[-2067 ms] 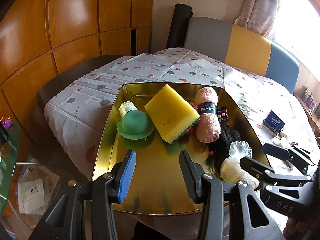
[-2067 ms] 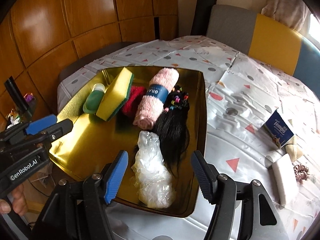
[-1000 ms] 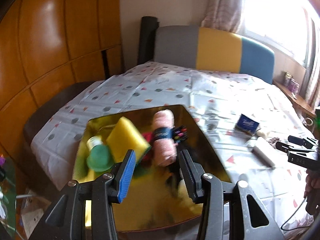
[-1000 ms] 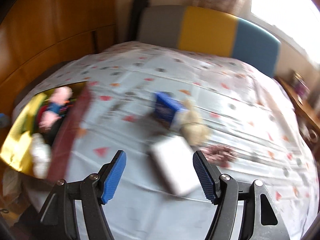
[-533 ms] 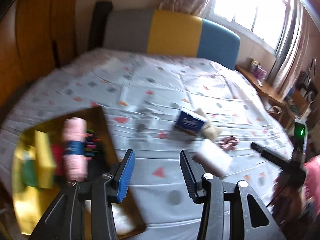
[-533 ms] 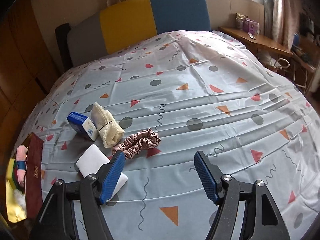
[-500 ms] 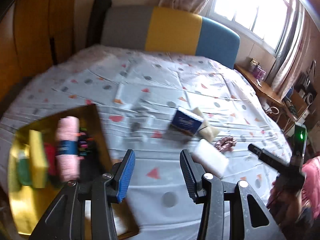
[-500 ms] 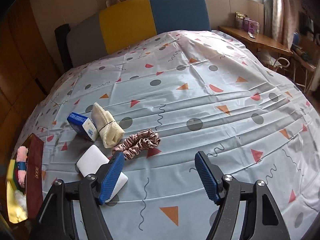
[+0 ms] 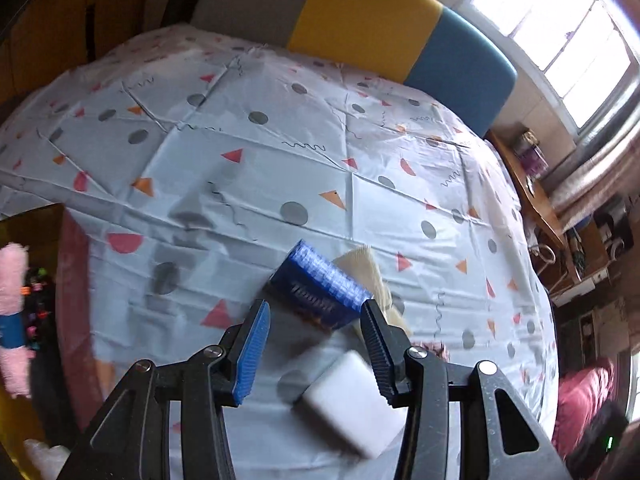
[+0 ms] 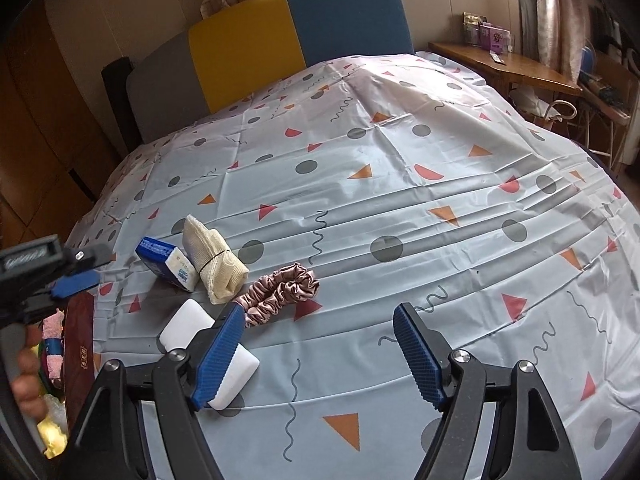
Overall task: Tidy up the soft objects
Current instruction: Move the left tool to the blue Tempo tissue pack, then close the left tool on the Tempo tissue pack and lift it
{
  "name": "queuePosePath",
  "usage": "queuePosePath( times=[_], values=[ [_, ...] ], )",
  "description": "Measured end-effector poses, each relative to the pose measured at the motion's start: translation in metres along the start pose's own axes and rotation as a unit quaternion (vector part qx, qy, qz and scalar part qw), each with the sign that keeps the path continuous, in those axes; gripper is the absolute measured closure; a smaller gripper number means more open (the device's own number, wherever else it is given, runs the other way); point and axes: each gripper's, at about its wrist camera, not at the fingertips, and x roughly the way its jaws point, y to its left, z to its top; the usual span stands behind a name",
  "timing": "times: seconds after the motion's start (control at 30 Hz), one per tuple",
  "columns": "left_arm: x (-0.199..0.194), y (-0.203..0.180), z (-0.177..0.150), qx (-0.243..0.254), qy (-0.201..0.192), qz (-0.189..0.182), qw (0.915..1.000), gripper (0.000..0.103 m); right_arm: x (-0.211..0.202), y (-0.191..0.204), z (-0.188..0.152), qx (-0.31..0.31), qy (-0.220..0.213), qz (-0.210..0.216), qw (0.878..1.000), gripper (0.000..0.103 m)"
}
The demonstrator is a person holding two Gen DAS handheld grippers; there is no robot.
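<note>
A blue tissue pack (image 9: 320, 290) (image 10: 166, 262), a cream rolled cloth (image 10: 212, 258) (image 9: 370, 270), a pink satin scrunchie (image 10: 280, 286) and a white sponge block (image 9: 352, 398) (image 10: 188, 326) lie together on the patterned tablecloth. My left gripper (image 9: 316, 334) is open and empty, hovering just above the tissue pack and white block. My right gripper (image 10: 320, 346) is open and empty, to the right of the group, its left finger over the white block. The left gripper also shows at the left edge of the right wrist view (image 10: 76, 272).
The gold tray (image 10: 50, 438) with a pink rolled towel (image 9: 12, 312) and other soft items sits at the table's left end. A grey, yellow and blue bench back (image 10: 256, 44) stands behind the table. A wooden side shelf (image 10: 504, 60) is at right.
Both grippers swung right from the gold tray to the loose items on the cloth. The left gripper has since closed in on the tissue pack and white block. The right gripper moved little in the last half second.
</note>
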Motion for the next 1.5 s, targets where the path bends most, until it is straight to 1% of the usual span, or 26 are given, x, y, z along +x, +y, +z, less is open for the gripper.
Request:
queuePosePath(
  times=[0.1, 0.2, 0.33, 0.37, 0.4, 0.43, 0.53, 0.63, 0.73, 0.8, 0.87, 0.9, 0.93, 1.0, 1.07, 1.1, 1.13, 1.17, 1.2, 1.27, 1.3, 1.33, 1.4, 1.5],
  values=[
    [0.017, -0.01, 0.011, 0.003, -0.004, 0.012, 0.9999, 0.056, 0.004, 0.0, 0.0, 0.002, 0.01, 0.002, 1.0, 0.025],
    [0.035, -0.016, 0.02, 0.005, 0.001, 0.024, 0.9997, 0.056, 0.007, 0.001, 0.0, 0.002, 0.016, 0.006, 1.0, 0.025],
    [0.052, -0.006, 0.019, 0.01, 0.018, 0.053, 0.9984, 0.055, 0.008, 0.001, -0.001, 0.0, 0.02, 0.008, 1.0, 0.024],
    [0.051, 0.002, 0.016, 0.008, 0.013, 0.048, 0.9987, 0.046, 0.009, 0.001, -0.001, 0.001, 0.022, 0.008, 1.0, 0.024],
    [0.049, 0.006, 0.013, 0.009, 0.011, 0.05, 0.9986, 0.043, 0.009, 0.001, -0.001, 0.001, 0.023, 0.009, 1.0, 0.024],
    [0.047, 0.011, 0.011, 0.011, 0.009, 0.053, 0.9985, 0.037, 0.009, 0.002, -0.001, 0.0, 0.025, 0.01, 1.0, 0.024],
    [0.036, 0.028, 0.001, 0.004, 0.01, 0.053, 0.9985, 0.035, 0.008, 0.004, -0.002, -0.003, 0.025, 0.01, 1.0, 0.024],
    [0.031, 0.043, -0.008, -0.007, 0.026, 0.078, 0.9966, 0.04, 0.007, 0.006, -0.003, -0.007, 0.023, 0.009, 1.0, 0.023],
    [0.031, 0.064, -0.017, -0.052, 0.052, 0.062, 0.9954, 0.04, 0.006, 0.006, -0.003, -0.007, 0.021, 0.007, 1.0, 0.022],
    [0.029, 0.071, -0.022, -0.078, 0.062, 0.047, 0.9939, 0.04, 0.005, 0.006, -0.003, -0.007, 0.021, 0.005, 1.0, 0.022],
    [0.029, 0.071, -0.025, -0.085, 0.066, 0.039, 0.9934, 0.04, 0.005, 0.006, -0.003, -0.007, 0.021, 0.005, 1.0, 0.022],
    [0.028, 0.067, -0.026, -0.081, 0.065, 0.039, 0.9938, 0.04, 0.005, 0.005, -0.003, -0.007, 0.021, 0.005, 1.0, 0.022],
    [0.028, 0.062, -0.025, -0.069, 0.062, 0.04, 0.9949, 0.04, 0.005, 0.005, -0.003, -0.006, 0.021, 0.005, 1.0, 0.022],
    [0.032, 0.045, -0.022, -0.017, 0.054, 0.049, 0.9972, 0.037, 0.004, 0.005, -0.003, -0.006, 0.02, 0.006, 1.0, 0.022],
    [0.033, 0.024, -0.021, 0.052, 0.036, 0.067, 0.9958, 0.027, 0.005, 0.004, -0.003, -0.004, 0.02, 0.005, 1.0, 0.022],
    [0.033, 0.015, -0.02, 0.086, 0.027, 0.068, 0.9936, 0.023, 0.005, 0.003, -0.002, -0.003, 0.021, 0.005, 1.0, 0.021],
    [0.033, 0.006, -0.021, 0.118, 0.02, 0.069, 0.9904, 0.019, 0.006, 0.002, -0.002, -0.002, 0.023, 0.004, 1.0, 0.021],
    [0.032, -0.004, -0.022, 0.154, 0.01, 0.076, 0.985, 0.018, 0.006, 0.002, -0.002, 0.0, 0.024, 0.004, 1.0, 0.021],
    [0.032, -0.011, -0.023, 0.187, 0.001, 0.084, 0.9788, 0.018, 0.007, 0.001, -0.002, 0.002, 0.026, 0.005, 1.0, 0.021],
    [0.038, -0.023, -0.027, 0.246, -0.001, 0.093, 0.9649, 0.011, 0.008, 0.001, -0.002, 0.002, 0.028, 0.006, 1.0, 0.021],
    [0.043, -0.025, -0.026, 0.259, 0.004, 0.097, 0.9609, 0.01, 0.008, 0.002, -0.002, 0.001, 0.028, 0.007, 1.0, 0.021],
    [0.05, -0.026, -0.025, 0.265, 0.013, 0.098, 0.9591, 0.009, 0.008, 0.003, -0.002, 0.0, 0.028, 0.007, 1.0, 0.021],
    [0.059, -0.021, -0.021, 0.261, 0.027, 0.095, 0.9604, 0.009, 0.008, 0.004, -0.002, -0.003, 0.029, 0.006, 1.0, 0.021],
    [0.071, -0.018, -0.017, 0.253, 0.033, 0.095, 0.9621, 0.01, 0.011, 0.002, -0.003, 0.001, 0.033, 0.004, 0.999, 0.02]
  ],
)
